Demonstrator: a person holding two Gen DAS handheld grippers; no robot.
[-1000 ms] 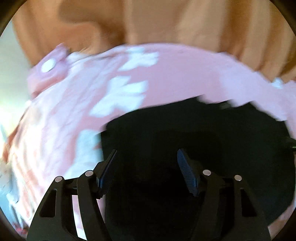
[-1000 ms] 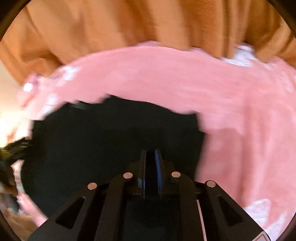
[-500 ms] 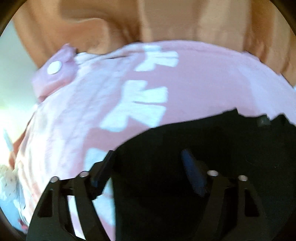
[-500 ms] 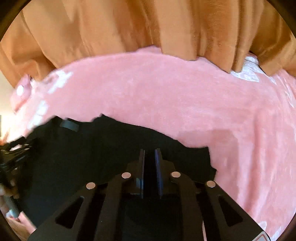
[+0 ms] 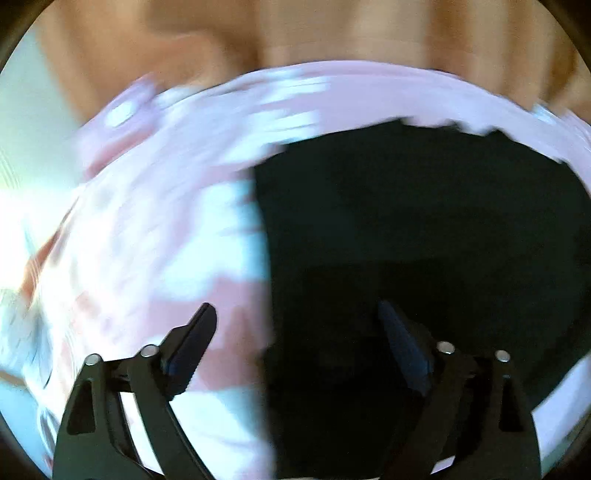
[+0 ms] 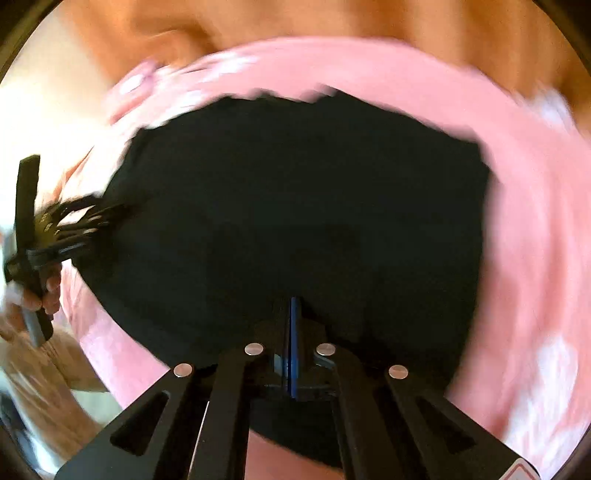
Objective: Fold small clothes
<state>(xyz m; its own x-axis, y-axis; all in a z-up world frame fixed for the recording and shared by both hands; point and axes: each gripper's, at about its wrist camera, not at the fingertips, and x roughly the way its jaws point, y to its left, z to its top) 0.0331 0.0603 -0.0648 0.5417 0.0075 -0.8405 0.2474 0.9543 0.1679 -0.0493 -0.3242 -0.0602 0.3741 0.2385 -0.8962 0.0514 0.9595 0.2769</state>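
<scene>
A small black garment (image 6: 303, 206) lies spread on a pink blanket with white flower shapes (image 6: 524, 229). My right gripper (image 6: 293, 314) is shut on the near edge of the black garment. My left gripper (image 5: 297, 328) is open; its left finger is over the pink blanket (image 5: 147, 236) and its right finger over the black garment (image 5: 424, 229), straddling the garment's left edge. The left gripper also shows in the right wrist view (image 6: 74, 225) at the garment's left side. Both views are blurred.
An orange cloth (image 6: 332, 18) hangs behind the blanket's far edge, also across the top of the left wrist view (image 5: 332, 33). A pink tab with a white button (image 5: 122, 110) sits at the blanket's far left corner.
Both views have pulled back and the black garment now shows more of its area. My left gripper has shifted left, so its left finger is now over the pink blanket.
</scene>
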